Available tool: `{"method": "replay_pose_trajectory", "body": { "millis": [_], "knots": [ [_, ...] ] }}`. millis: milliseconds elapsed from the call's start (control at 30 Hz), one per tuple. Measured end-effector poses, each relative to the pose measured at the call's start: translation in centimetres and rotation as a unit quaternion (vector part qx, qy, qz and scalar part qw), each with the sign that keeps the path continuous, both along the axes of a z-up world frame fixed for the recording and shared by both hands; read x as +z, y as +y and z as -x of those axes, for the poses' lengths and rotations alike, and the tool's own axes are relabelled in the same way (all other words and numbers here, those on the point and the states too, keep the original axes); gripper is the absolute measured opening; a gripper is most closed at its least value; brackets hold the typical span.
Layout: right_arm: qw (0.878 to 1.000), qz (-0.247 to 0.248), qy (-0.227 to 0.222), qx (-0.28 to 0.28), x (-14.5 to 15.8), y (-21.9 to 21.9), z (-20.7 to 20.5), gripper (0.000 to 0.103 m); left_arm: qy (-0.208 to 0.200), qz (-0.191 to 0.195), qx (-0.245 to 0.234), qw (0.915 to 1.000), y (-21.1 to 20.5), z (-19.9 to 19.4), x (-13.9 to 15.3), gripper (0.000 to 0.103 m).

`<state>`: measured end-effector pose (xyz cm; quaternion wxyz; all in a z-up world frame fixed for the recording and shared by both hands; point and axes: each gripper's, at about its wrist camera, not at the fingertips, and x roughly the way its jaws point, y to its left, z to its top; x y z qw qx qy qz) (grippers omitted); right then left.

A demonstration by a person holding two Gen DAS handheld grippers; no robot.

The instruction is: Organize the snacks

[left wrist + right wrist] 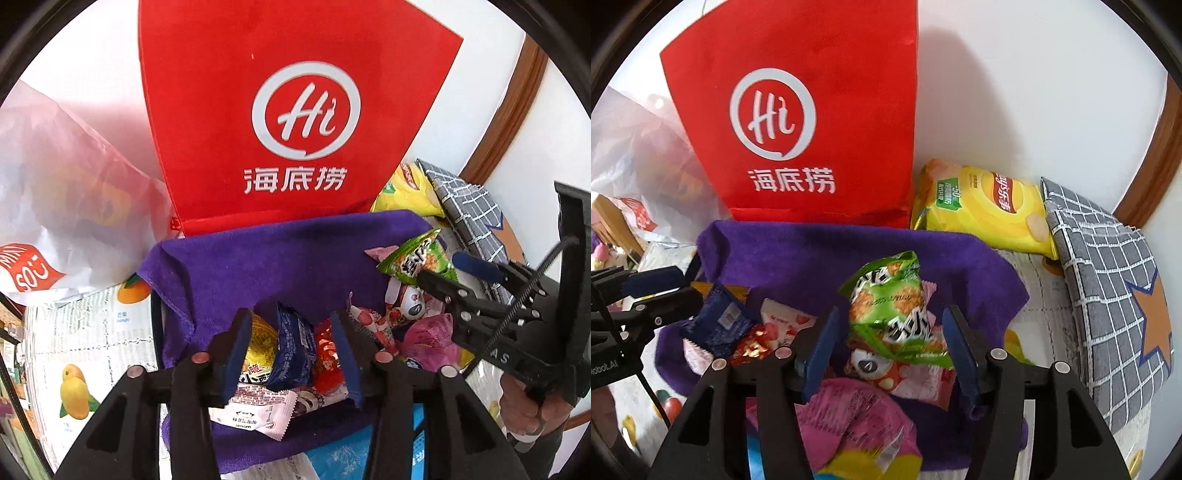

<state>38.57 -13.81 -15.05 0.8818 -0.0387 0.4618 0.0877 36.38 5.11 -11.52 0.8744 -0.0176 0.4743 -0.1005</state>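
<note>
Right wrist view: green snack packet (894,310) stands between the spread fingers of the right claw (890,354), touching neither.
Left claw (291,354): wide, around a dark blue packet (293,347).
Beneath: purple towel (812,254).
Writing: red bag (798,110) reads "Hi 海底捞"; yellow chip bag (990,206) reads "Lay's 乐事".
</note>
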Motion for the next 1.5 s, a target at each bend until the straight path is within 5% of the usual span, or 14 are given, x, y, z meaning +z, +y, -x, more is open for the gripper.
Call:
{"method": "replay_pose_trajectory", "body": {
  "millis": [500,967,1333,1500],
  "knots": [
    [0.999,-0.013,-0.046,-0.005,6.0,-1.1,8.1,0.059,-0.054,-0.022,0.033,0.9978,-0.5,6.5,5.3,0.069],
    [0.996,-0.024,-0.077,-0.025,9.3,-3.5,17.4,0.066,-0.117,-0.047,0.069,0.9896,-1.6,17.7,8.5,0.075],
    [0.991,-0.013,-0.132,-0.035,10.8,-4.9,25.8,0.092,-0.160,-0.053,0.073,0.9829,-3.8,24.7,9.6,0.081],
    [0.989,-0.038,-0.133,-0.043,11.7,-5.9,28.0,0.092,-0.179,-0.048,0.093,0.9783,-3.8,27.5,10.3,0.086]
  ]
}}
